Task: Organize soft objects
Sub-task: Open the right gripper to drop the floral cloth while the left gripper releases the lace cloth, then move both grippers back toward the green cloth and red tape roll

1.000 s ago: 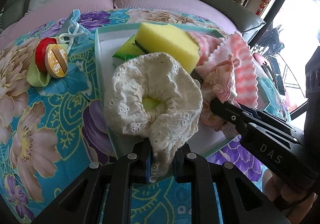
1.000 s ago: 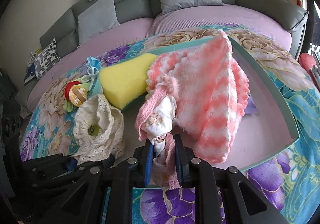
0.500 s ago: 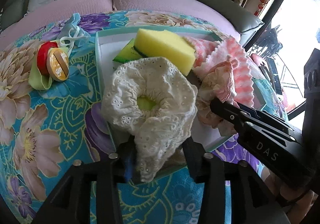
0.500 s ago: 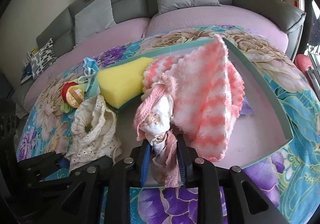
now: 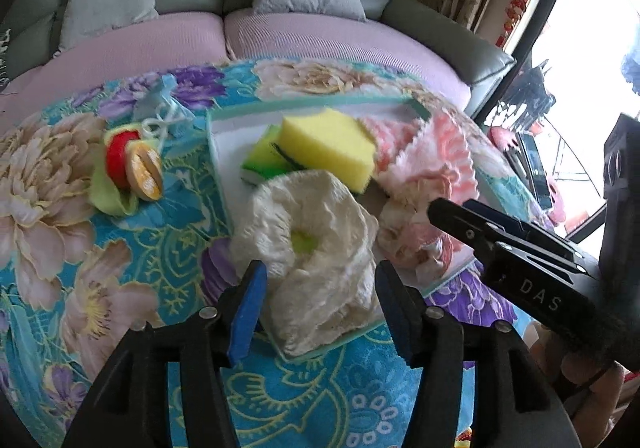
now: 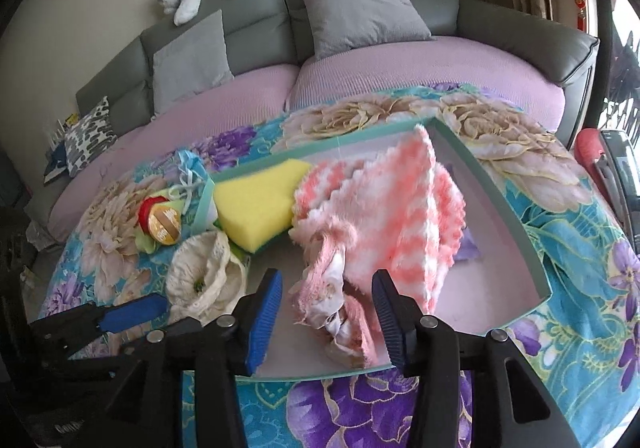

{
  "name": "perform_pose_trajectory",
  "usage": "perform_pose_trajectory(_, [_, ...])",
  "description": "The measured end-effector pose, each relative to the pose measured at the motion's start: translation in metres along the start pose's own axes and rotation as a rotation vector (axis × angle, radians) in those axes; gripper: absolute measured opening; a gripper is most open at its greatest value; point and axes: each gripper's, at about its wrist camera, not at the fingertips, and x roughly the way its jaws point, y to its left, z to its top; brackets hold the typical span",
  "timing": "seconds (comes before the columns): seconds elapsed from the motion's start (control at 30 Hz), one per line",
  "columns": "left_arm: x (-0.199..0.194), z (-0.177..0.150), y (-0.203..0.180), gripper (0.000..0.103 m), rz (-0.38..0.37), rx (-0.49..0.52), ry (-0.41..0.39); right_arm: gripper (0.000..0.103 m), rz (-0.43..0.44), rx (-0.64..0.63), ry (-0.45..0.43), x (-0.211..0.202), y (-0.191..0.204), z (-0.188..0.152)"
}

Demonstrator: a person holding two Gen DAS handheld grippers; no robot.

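I see the big grey sofa with lilac seat covers at the far side, and near it the table under a flowered turquoise cloth. On the table lies a shallow tray with a green rim. In its right part is the pink-and-white fluffy cloth, and the yellow sponge lies on the far left part, on top of a green one. The cream lace cap sits on the near left corner of the tray, partly over the rim. A small pink frilled garment lies on the near part of the tray, touching the fluffy cloth. Left of the tray, on the cloth, are a red and gold tape roll and a light blue face mask.

My left claw is opening; the lace cap is between its blue pads but they do not press it. My right claw is opening too, with the pink garment between the pads, free of both
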Motion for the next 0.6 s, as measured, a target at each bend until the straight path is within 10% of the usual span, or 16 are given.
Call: perform_pose_trajectory(0.6, [-0.021, 0.006, 0.092, 0.076, 0.307, -0.201, -0.113, 0.052, 0.041, -0.054, -0.057, -0.003, 0.031, 0.004])
